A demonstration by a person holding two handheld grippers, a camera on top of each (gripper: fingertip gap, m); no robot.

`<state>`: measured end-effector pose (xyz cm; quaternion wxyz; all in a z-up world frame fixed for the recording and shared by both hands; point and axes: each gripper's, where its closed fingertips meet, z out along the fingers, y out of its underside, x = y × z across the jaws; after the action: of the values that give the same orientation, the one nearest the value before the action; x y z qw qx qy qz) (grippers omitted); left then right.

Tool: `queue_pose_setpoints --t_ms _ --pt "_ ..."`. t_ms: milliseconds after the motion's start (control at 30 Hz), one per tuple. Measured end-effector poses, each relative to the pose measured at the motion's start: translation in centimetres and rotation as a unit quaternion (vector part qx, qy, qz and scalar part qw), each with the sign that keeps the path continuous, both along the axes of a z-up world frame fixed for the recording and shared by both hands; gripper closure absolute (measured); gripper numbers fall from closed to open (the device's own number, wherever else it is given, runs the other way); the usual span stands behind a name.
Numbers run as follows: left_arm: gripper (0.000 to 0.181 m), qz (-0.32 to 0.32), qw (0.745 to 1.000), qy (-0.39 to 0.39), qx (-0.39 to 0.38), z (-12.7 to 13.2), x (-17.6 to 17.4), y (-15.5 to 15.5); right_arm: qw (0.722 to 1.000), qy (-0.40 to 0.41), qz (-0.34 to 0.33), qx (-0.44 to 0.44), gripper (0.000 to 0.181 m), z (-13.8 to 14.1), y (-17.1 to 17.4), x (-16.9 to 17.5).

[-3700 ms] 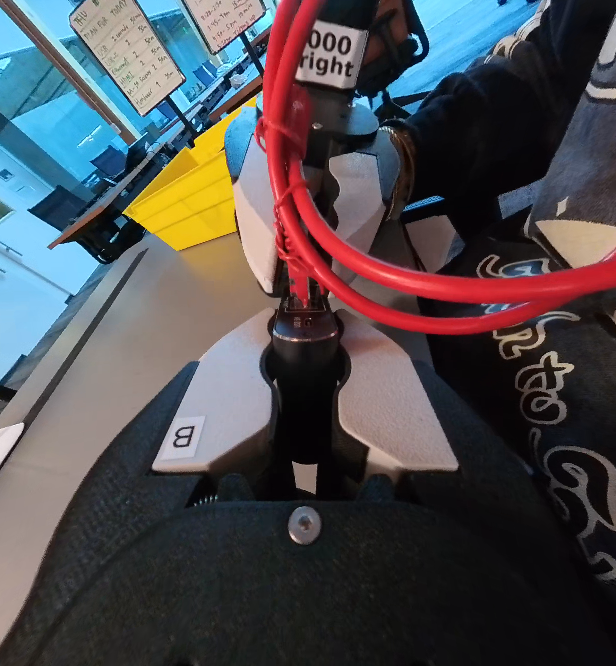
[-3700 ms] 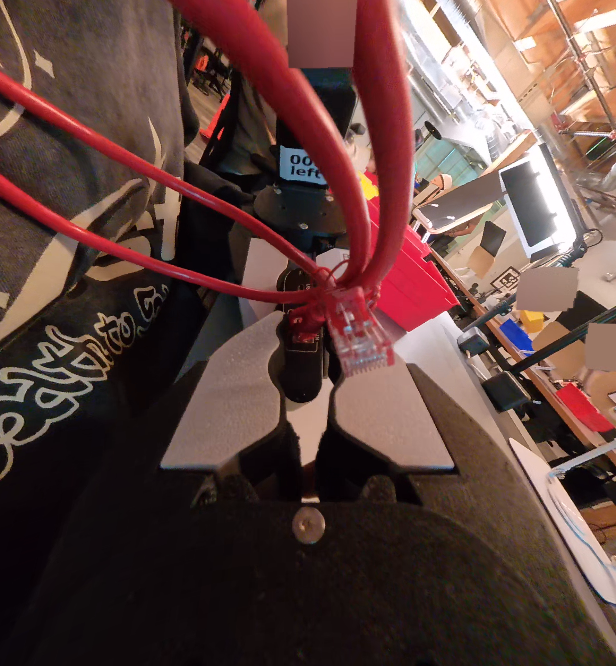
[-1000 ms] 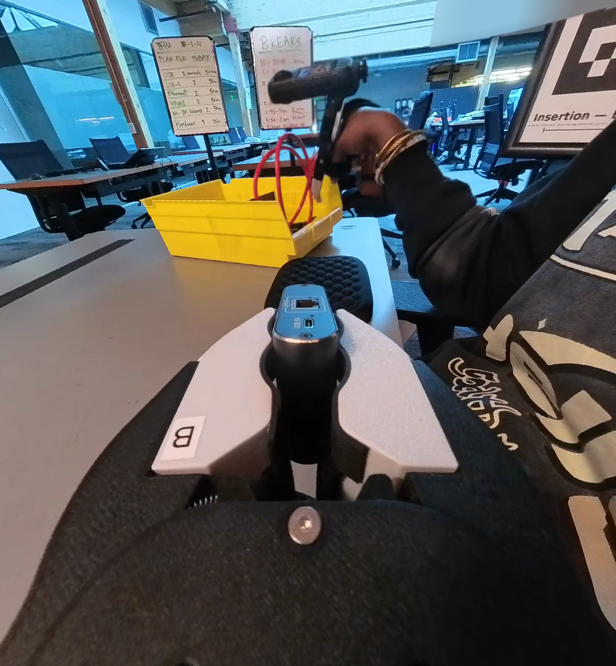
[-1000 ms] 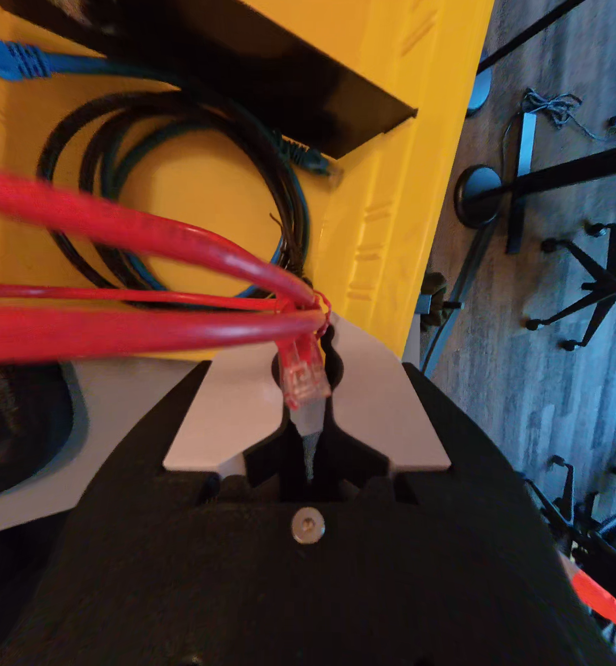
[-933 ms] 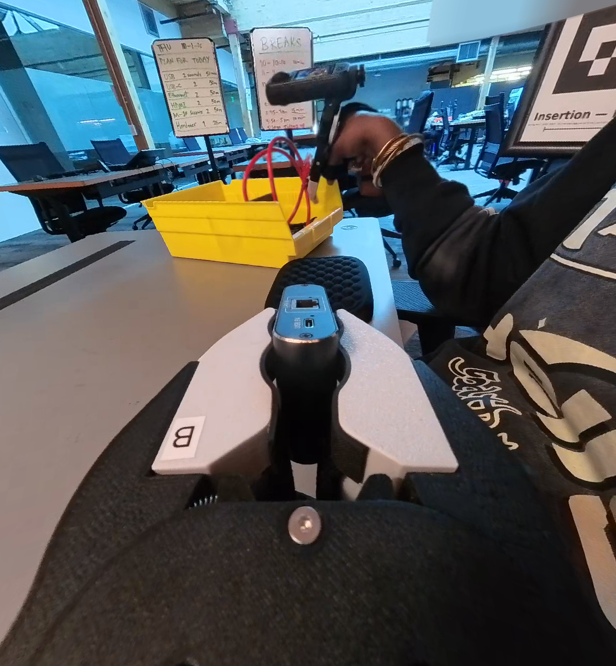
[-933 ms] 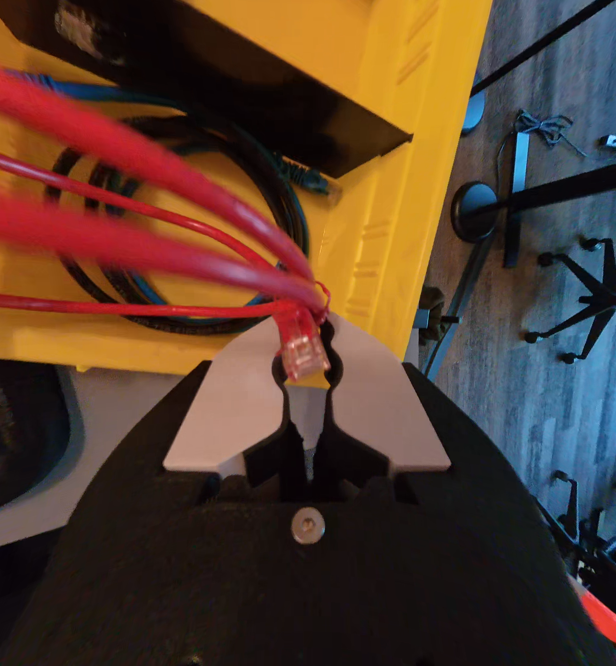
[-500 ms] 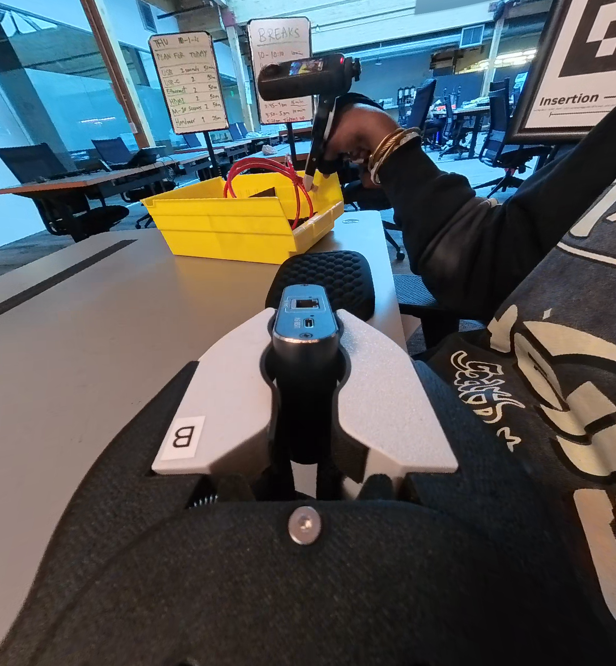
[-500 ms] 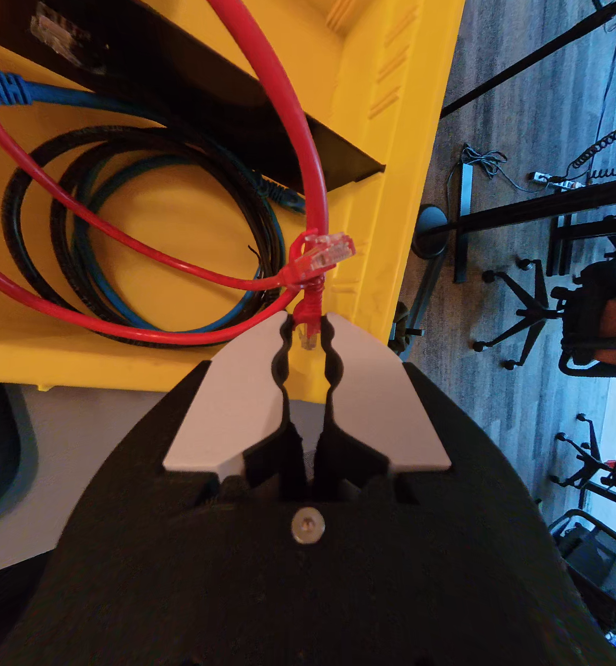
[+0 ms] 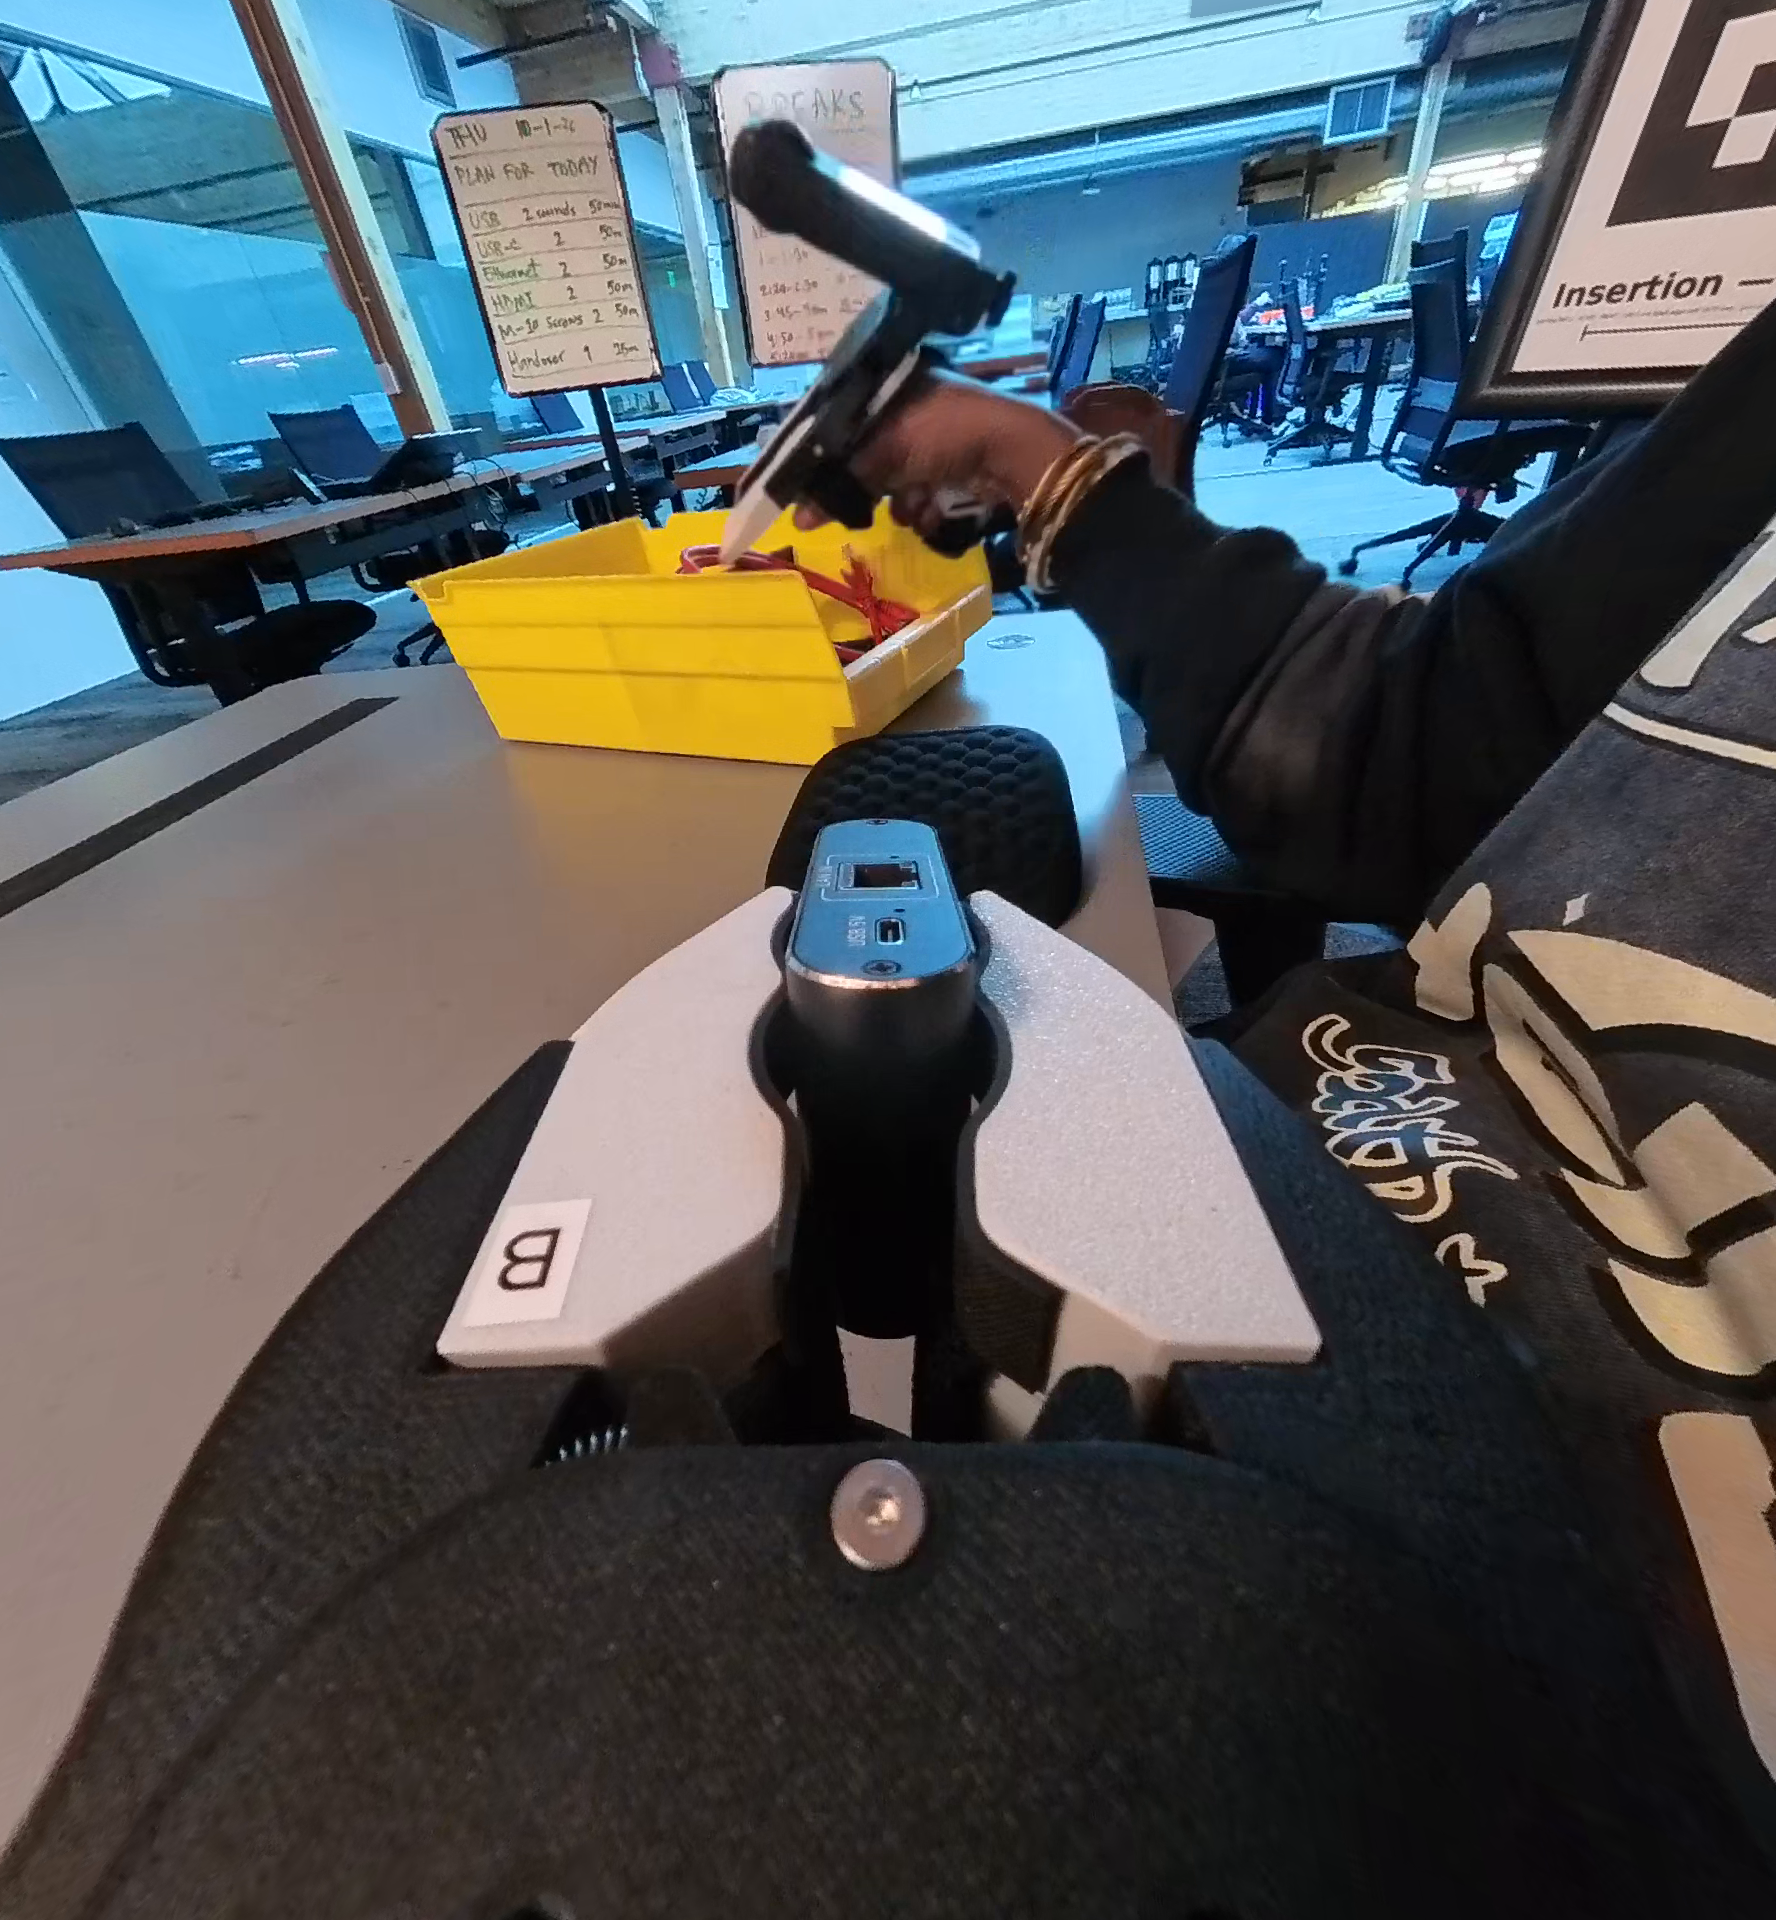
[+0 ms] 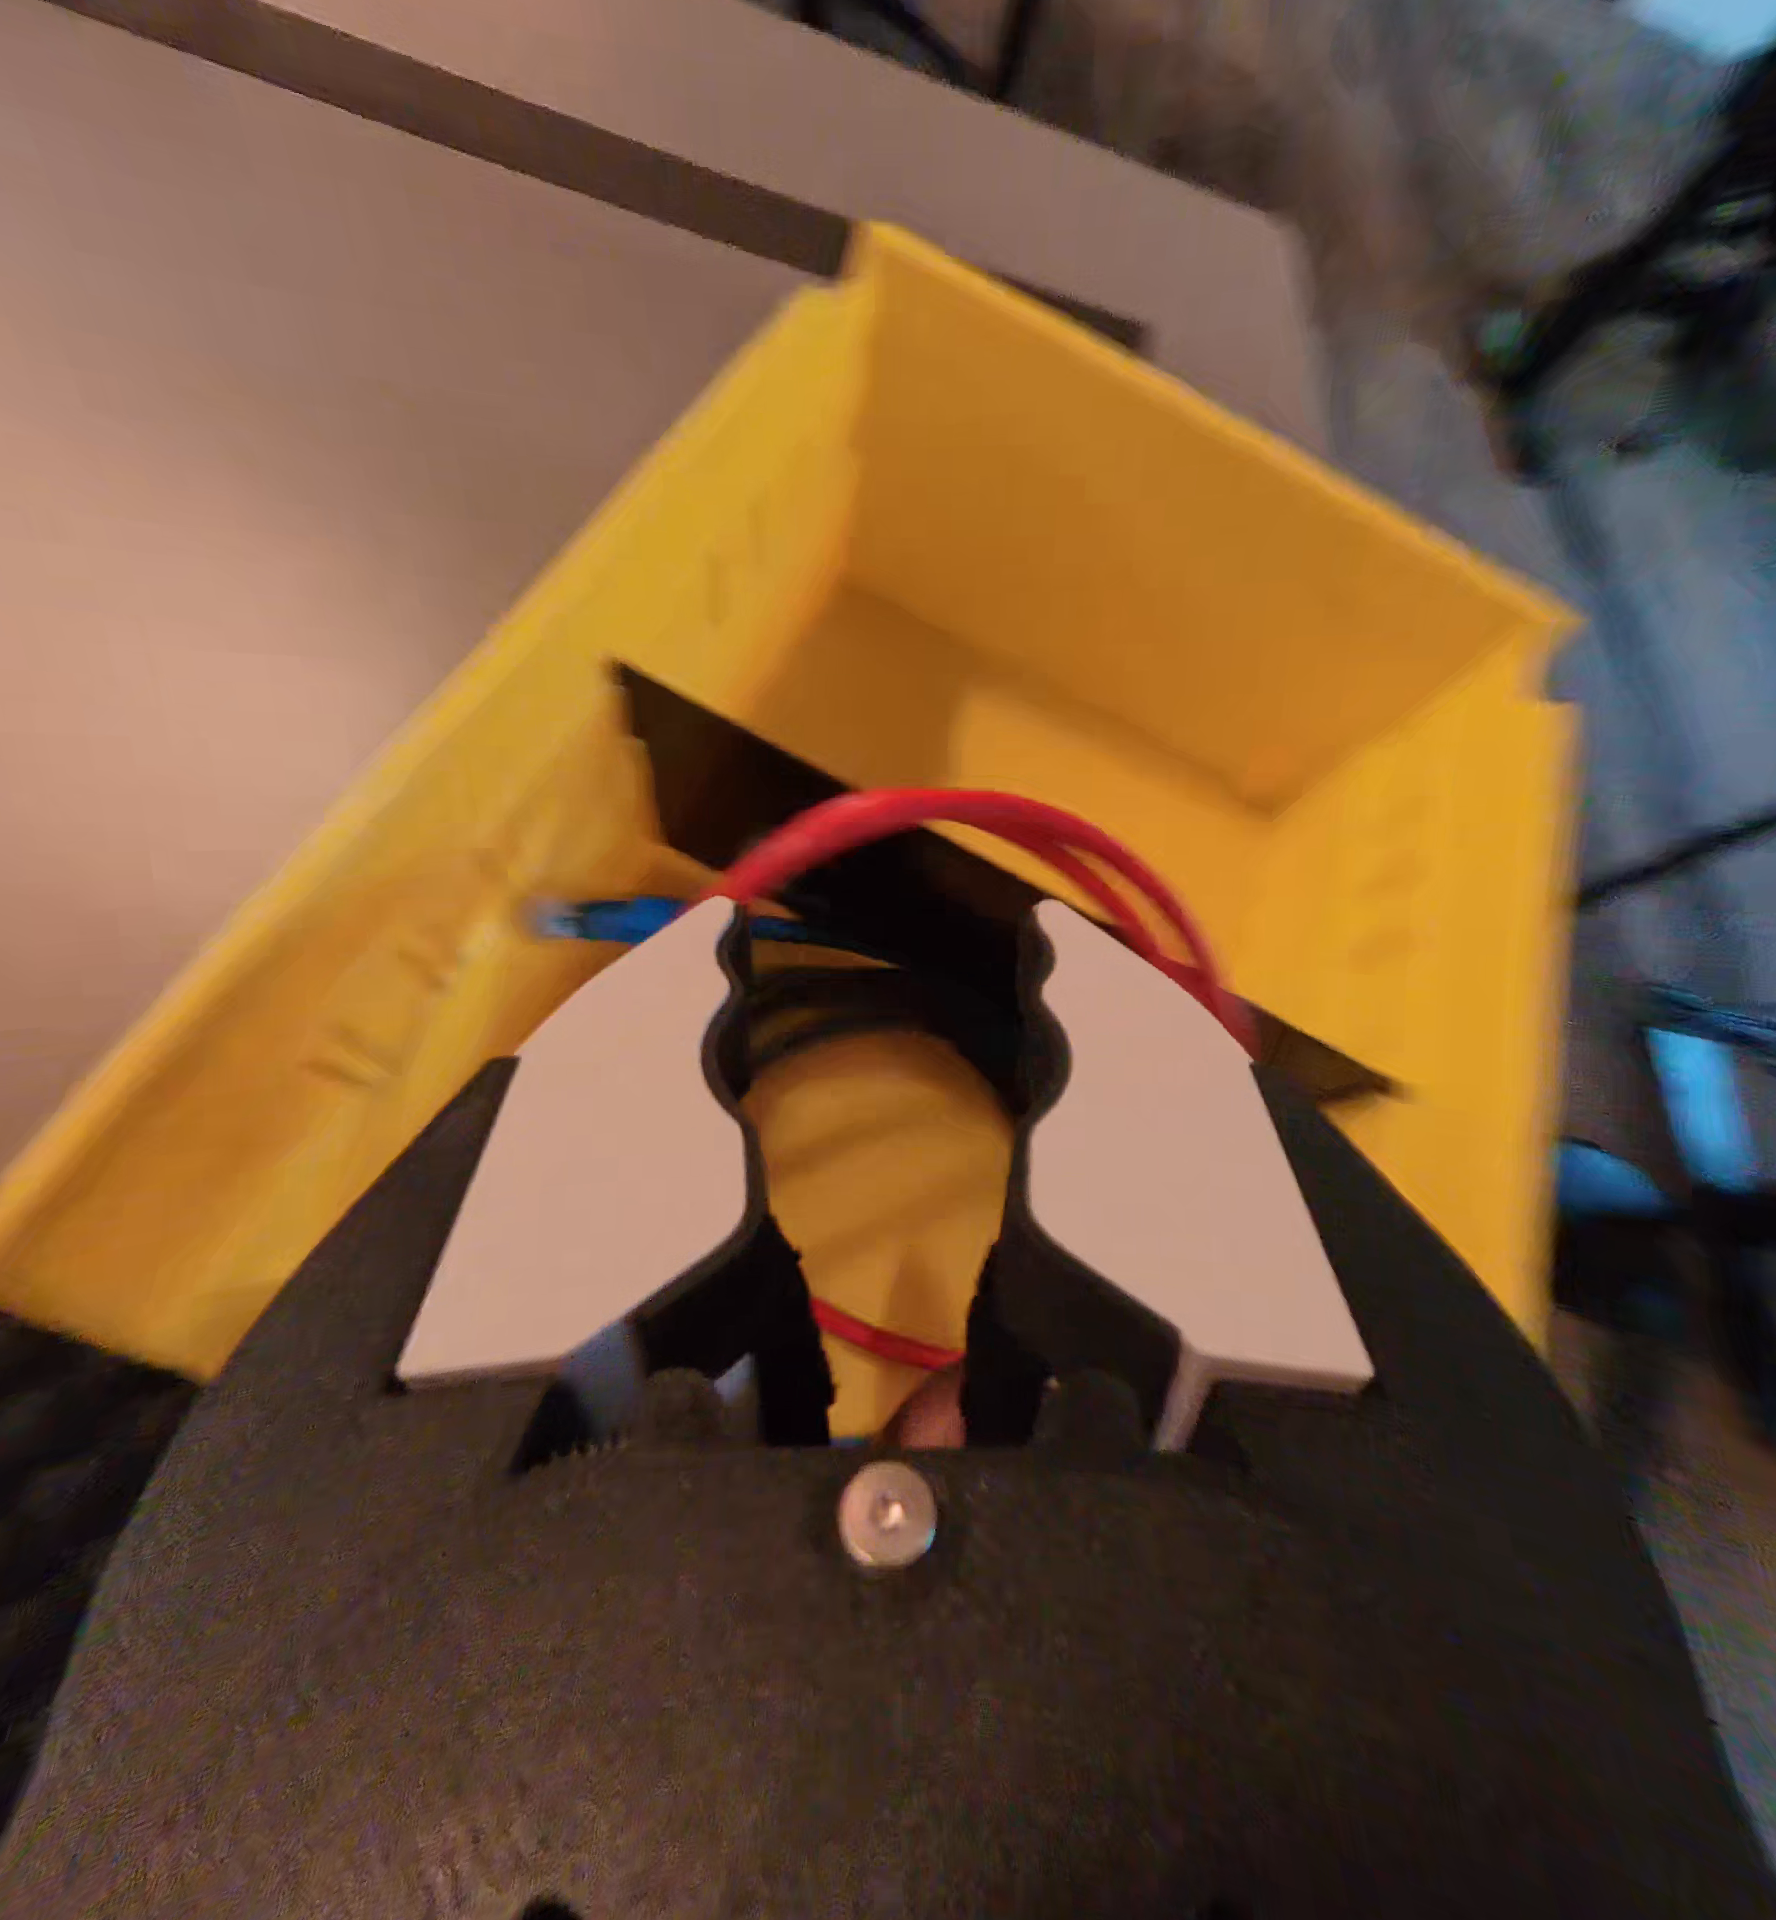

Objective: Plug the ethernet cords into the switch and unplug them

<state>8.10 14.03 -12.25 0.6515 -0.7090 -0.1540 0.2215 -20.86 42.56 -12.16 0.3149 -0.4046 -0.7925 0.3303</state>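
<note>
My left gripper [image 9: 882, 909] is shut on the switch [image 9: 884, 971], a small dark grey box held upright with its empty port facing me. My right gripper [image 10: 884, 920] is open and empty, hovering over the yellow bin [image 10: 1071, 468]. The red ethernet cord [image 10: 925, 802] lies coiled in the bin, arching over a black divider [image 10: 718, 769]. In the left wrist view the right gripper [image 9: 744, 535] points down into the bin [image 9: 655, 665], just above the red cord [image 9: 842, 597]. The right wrist view is blurred.
A blue cord [image 10: 614, 920] and a black cord [image 10: 863, 997] also lie in the bin. A black honeycomb pad [image 9: 951, 800] sits on the grey table [image 9: 292, 987] beyond the switch. A person's sleeve [image 9: 1331, 675] reaches across at right. Whiteboards [image 9: 541, 244] stand behind. One gripper's finger ends stand about 40 cm off the other's.
The red plug left the switch and my right gripper carried the cord to the bin. It has now opened and let go; the cord dropped in. The left gripper stayed shut on the switch.
</note>
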Motion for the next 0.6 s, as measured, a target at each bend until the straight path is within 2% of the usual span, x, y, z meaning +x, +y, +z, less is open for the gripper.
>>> queue_pose_setpoints --t_ms 67,100,133,167,267,300,367,433,533,600 --pt "0.155 0.001 1.000 0.000 -0.001 0.0 0.0 0.0 0.994 -0.075 0.051 -0.069 0.130 -1.6 -3.2 0.7" --pt "0.155 0.001 1.000 0.001 -0.001 0.0 0.0 0.0 0.991 -0.105 0.042 -0.071 0.130 -2.6 -3.5 0.7" --pt "0.155 0.000 1.000 0.002 -0.001 0.0 0.0 0.0 0.991 -0.123 0.019 -0.040 0.141 -3.8 -2.9 0.4" --pt "0.155 0.000 1.000 0.002 -0.001 0.0 0.0 0.0 0.991 -0.134 0.023 -0.010 0.161 -4.9 -2.8 0.4" --pt "0.155 -0.001 1.000 0.004 -0.002 0.0 0.1 0.0 0.971 -0.200 0.124 0.032 0.172 -7.5 -4.6 2.9" --pt "0.155 -0.001 1.000 0.004 -0.002 0.0 0.1 0.0 0.967 -0.210 0.138 0.040 0.176 -7.8 -4.6 3.5" --pt "0.155 -0.002 1.000 0.005 -0.004 -0.1 0.1 0.1 0.958 -0.233 0.163 0.023 0.171 -7.7 -5.0 4.7" --pt "0.155 -0.002 1.000 0.005 -0.006 -0.1 0.1 0.1 0.957 -0.239 0.161 -0.008 0.142 -6.7 -5.1 5.1" --pt "0.155 -0.002 1.000 0.005 -0.007 -0.1 0.2 0.1 0.973 -0.181 0.141 -0.002 0.139 -4.4 -3.9 4.5" --pt "0.155 -0.002 1.000 0.005 -0.007 -0.1 0.2 0.1 0.990 -0.090 0.112 0.009 0.142 -2.0 -2.6 2.9"
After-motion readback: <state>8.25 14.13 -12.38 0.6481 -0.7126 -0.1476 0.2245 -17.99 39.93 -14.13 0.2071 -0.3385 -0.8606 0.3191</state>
